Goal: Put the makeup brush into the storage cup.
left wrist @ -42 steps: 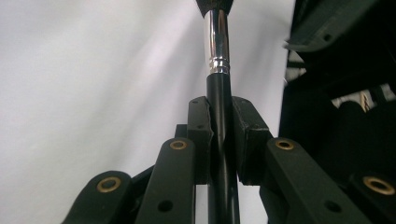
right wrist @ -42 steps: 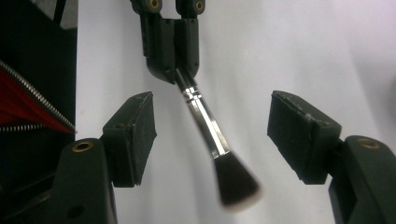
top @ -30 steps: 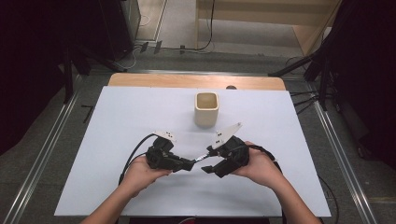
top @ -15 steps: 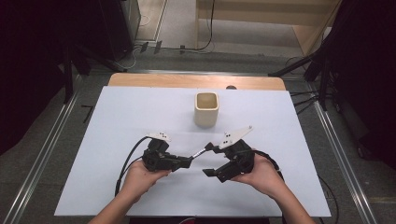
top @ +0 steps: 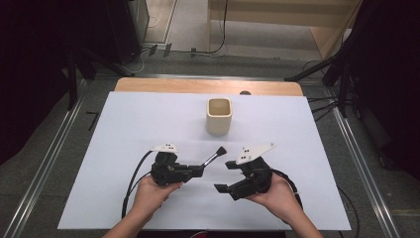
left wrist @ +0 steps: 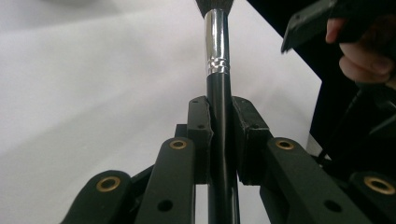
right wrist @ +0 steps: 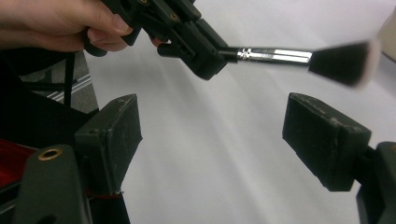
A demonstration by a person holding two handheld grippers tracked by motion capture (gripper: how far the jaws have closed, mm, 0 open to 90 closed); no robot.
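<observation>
While left claw [top: 198, 171] clamps brush [top: 214, 156], bristles angled toward cup [top: 219, 115], right claw [top: 226, 175] apart.

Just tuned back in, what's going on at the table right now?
A person holds a claw in each hand over the white table. The left claw is clamped on the handle of a makeup brush, bristles pointing toward the beige cup. The right claw is open and holds nothing, apart from the brush.
</observation>
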